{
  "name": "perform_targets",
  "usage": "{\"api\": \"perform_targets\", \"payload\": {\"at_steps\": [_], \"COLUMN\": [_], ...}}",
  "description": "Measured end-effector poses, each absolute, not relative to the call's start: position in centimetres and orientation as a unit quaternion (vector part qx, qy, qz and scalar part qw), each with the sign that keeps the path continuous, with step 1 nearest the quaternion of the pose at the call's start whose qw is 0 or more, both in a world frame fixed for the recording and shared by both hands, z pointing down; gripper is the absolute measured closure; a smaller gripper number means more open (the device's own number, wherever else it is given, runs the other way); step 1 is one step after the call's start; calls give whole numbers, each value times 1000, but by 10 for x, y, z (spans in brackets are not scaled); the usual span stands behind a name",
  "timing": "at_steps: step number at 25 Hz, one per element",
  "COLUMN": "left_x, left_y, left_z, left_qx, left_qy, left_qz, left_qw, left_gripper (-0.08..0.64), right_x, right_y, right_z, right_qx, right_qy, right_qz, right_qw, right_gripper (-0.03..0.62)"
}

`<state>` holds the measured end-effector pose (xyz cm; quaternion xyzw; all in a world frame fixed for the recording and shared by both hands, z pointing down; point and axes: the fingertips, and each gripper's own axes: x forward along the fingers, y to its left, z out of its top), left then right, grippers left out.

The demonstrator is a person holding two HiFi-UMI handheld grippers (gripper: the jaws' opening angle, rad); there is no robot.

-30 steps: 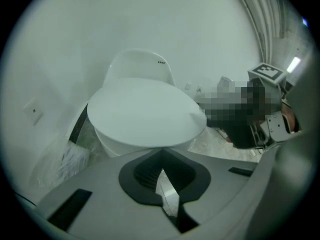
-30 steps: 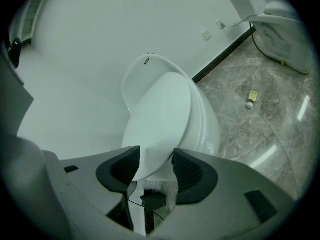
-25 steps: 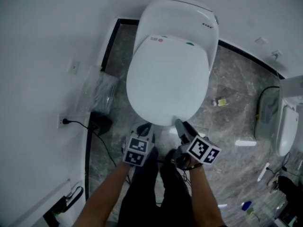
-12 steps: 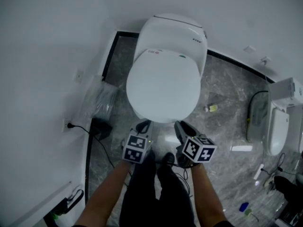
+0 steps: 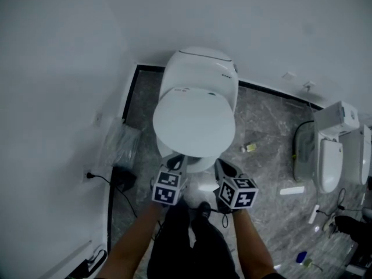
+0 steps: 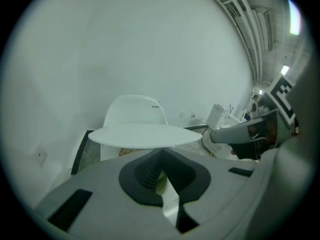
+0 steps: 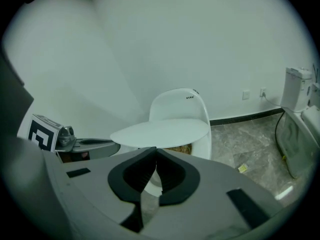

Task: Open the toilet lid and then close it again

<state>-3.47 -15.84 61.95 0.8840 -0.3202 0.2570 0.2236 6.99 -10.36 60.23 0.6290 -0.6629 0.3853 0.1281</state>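
The white toilet lid (image 5: 195, 121) is tilted up at its front, so the bowl's front rim (image 5: 195, 164) shows beneath it. My left gripper (image 5: 176, 160) and right gripper (image 5: 224, 166) sit side by side at the lid's front edge. In the left gripper view the lid (image 6: 145, 134) is a flat disc just above the shut jaw tips of the left gripper (image 6: 160, 153). The right gripper (image 7: 155, 150) has just been closing and is shut with nothing between its jaws, and the lid (image 7: 160, 131) lies just beyond them. Whether the tips touch the lid's underside I cannot tell.
The white wall runs close along the left, with a socket (image 5: 88, 174), a black plug and cable (image 5: 122, 179) and a clear plastic bag (image 5: 119, 144) on the floor. A second toilet (image 5: 328, 150) stands at the right. Small items (image 5: 249, 147) lie on the grey marble floor.
The lid's front edge has come up off the bowl. Both grippers have risen with it at the front rim, and the right gripper has rolled. The head view has pulled back.
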Motion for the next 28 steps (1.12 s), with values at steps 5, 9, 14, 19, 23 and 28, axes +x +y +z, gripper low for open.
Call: {"api": "perform_targets", "payload": {"at_steps": [5, 9, 14, 19, 23, 28], "left_x": [-24, -14, -4, 11, 23, 33], "left_y": [-180, -198, -222, -250, -268, -296], "left_z": [593, 577, 559, 541, 526, 511], "left_qx": [892, 896, 897, 896, 896, 892], "left_qy": [-309, -302, -308, -324, -336, -362], "left_qz": [248, 244, 234, 220, 211, 188], "left_qw": [219, 216, 217, 209, 200, 192], "left_gripper": [551, 551, 552, 551, 551, 551], "right_x": [77, 88, 99, 116, 130, 139], "right_y": [-126, -141, -150, -164, -184, -221], "right_z": [575, 552, 536, 527, 516, 503], "right_qx": [643, 660, 676, 678, 671, 657], "right_qy": [-659, -653, -642, -642, -653, -677], "right_qz": [369, 354, 346, 340, 332, 309], "right_qw": [124, 116, 108, 110, 114, 123], "right_gripper": [580, 580, 580, 580, 580, 580]}}
